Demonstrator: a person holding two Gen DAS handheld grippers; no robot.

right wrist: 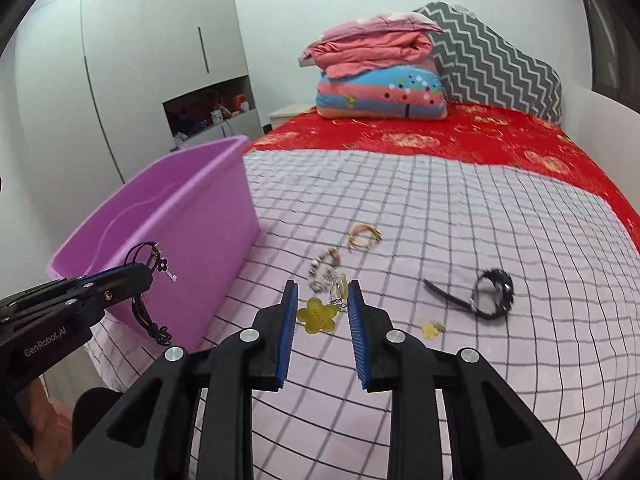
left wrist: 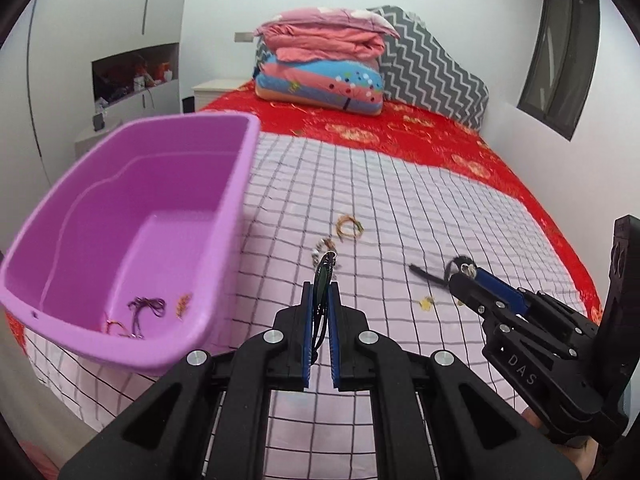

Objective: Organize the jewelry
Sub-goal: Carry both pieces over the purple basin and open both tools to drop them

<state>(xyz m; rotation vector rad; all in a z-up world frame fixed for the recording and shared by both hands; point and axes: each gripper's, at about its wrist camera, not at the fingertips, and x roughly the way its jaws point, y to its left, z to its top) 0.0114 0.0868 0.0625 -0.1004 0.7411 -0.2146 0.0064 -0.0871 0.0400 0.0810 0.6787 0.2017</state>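
Plainly clamped: left gripper on black cord necklace beside purple tub; right gripper narrowly pinching yellow flower keyring above checked sheet.

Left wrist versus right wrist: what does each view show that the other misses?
Left wrist only: the bin's floor with cords lying on it, and a window. Right wrist only: the yellow tag in the right gripper's jaws, the whole watch, the charms on the left gripper's black cord. Both: bin, bangles, beads, sheet.
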